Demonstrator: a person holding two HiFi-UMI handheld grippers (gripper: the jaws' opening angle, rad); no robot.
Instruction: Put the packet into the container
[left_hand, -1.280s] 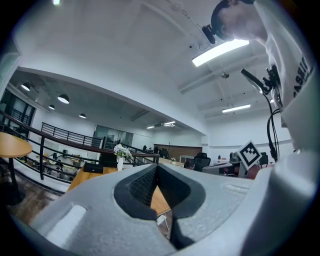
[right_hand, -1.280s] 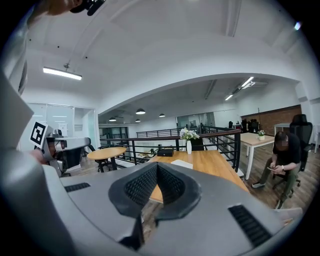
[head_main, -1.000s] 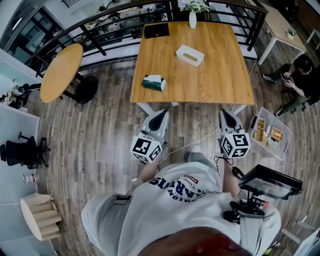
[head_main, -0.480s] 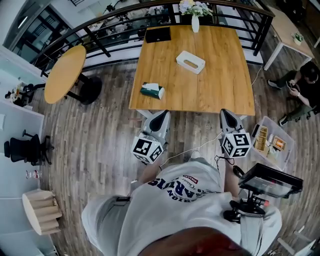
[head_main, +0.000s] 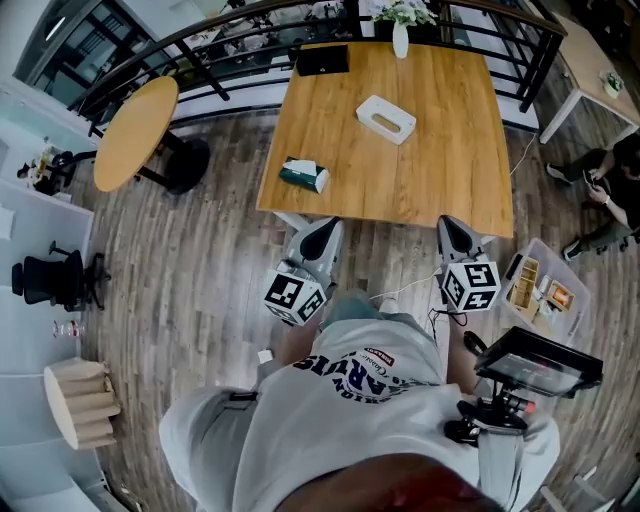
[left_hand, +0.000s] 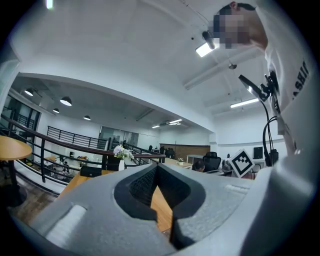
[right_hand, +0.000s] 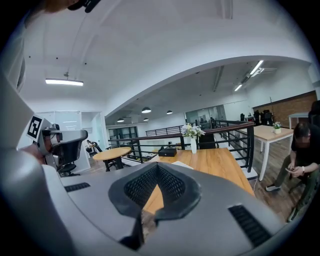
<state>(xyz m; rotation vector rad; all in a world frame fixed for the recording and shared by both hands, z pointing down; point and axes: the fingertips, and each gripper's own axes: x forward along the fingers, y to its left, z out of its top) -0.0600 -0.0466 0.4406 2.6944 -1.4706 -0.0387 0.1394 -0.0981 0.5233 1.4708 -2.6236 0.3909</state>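
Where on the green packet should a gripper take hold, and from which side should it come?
Probably take the green packet across its short width at mid-length, coming from the table's near edge with the left gripper, the closer one. The packet lies flat, its long side roughly facing that edge. The jaws, now shut, must open first.

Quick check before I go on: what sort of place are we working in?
Most likely an open-plan office, perhaps on a mezzanine: a large wooden table, a black office chair, and a railing running along the floor's edge.
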